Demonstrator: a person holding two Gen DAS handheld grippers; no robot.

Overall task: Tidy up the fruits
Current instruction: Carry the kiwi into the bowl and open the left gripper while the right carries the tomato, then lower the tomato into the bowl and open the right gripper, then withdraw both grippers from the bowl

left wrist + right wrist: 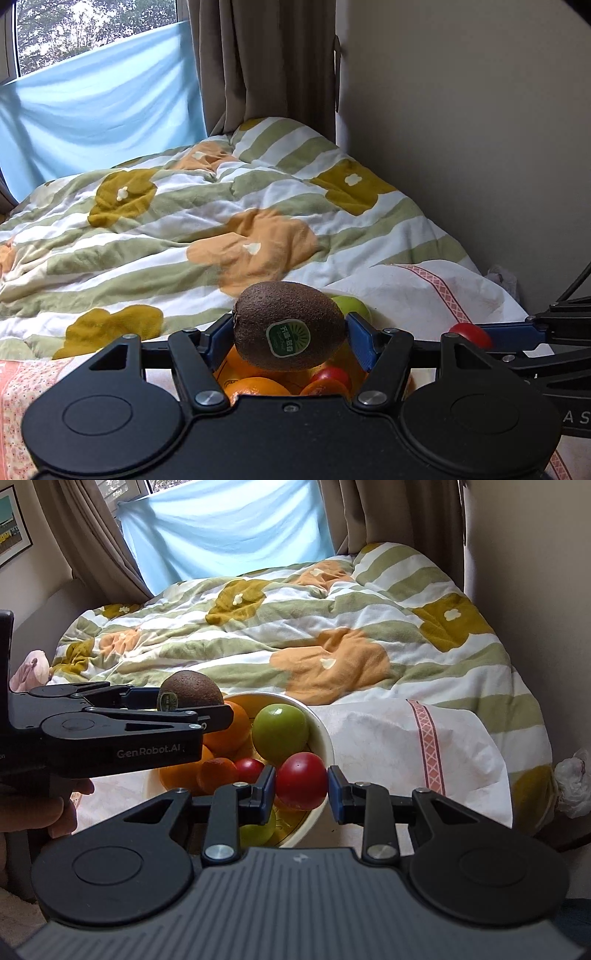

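Note:
My left gripper [290, 328] is shut on a brown kiwi [290, 326] with a green sticker and holds it above the fruit bowl; it also shows in the right wrist view [192, 696]. My right gripper [301, 786] is shut on a red tomato [302, 781], over the near side of the cream bowl [325, 738]. The bowl holds oranges [225, 725], a green apple [280, 732], a small red tomato [249, 770] and another green fruit [258, 829]. In the left wrist view the right gripper's tomato [471, 334] shows at the right.
The bowl stands on a bed with a floral sheet. A rumpled striped duvet [295, 627] lies behind it, and a white cloth with a pink band [406, 746] to the right. A wall [480, 129] runs along the right side; curtains and a window at the back.

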